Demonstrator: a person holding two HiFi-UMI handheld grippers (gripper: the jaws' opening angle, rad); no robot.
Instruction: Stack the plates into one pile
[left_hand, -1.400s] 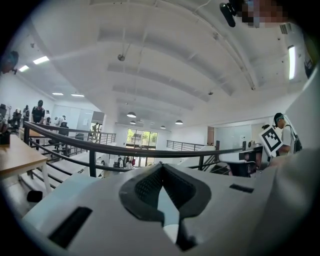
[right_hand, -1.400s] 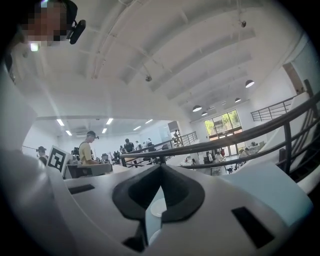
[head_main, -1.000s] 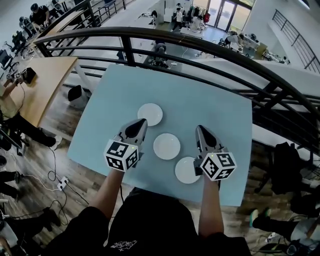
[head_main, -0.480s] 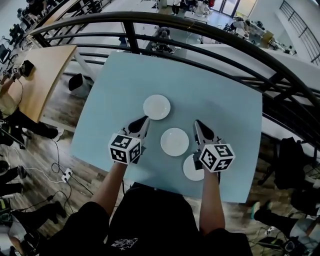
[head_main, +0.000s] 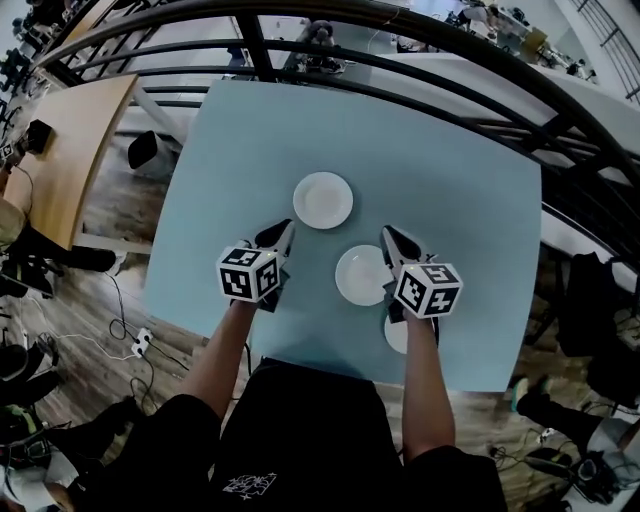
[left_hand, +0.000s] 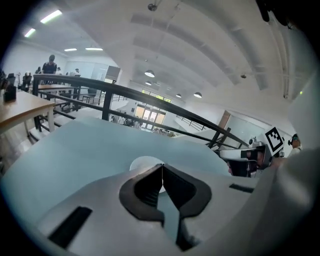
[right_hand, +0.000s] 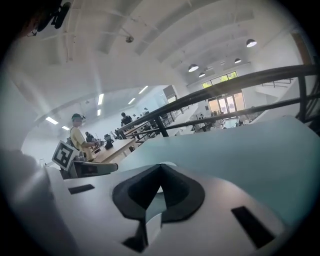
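Three white plates lie apart on the pale blue table. The far plate sits ahead, the middle plate lies between my hands, and the near plate is half hidden under my right hand. My left gripper is shut and empty, just left of the middle plate; in the left gripper view its tips point at the far plate. My right gripper is shut and empty at the middle plate's right edge, its jaws closed over the table.
A black metal railing runs along the table's far side, with a drop to a lower floor behind it. A wooden table stands at the left. The table's near edge is just in front of the person's body.
Both grippers have come down and forward toward the table, still shut. The head view has tilted further down, so the plates sit higher and nearer the grippers' tips.
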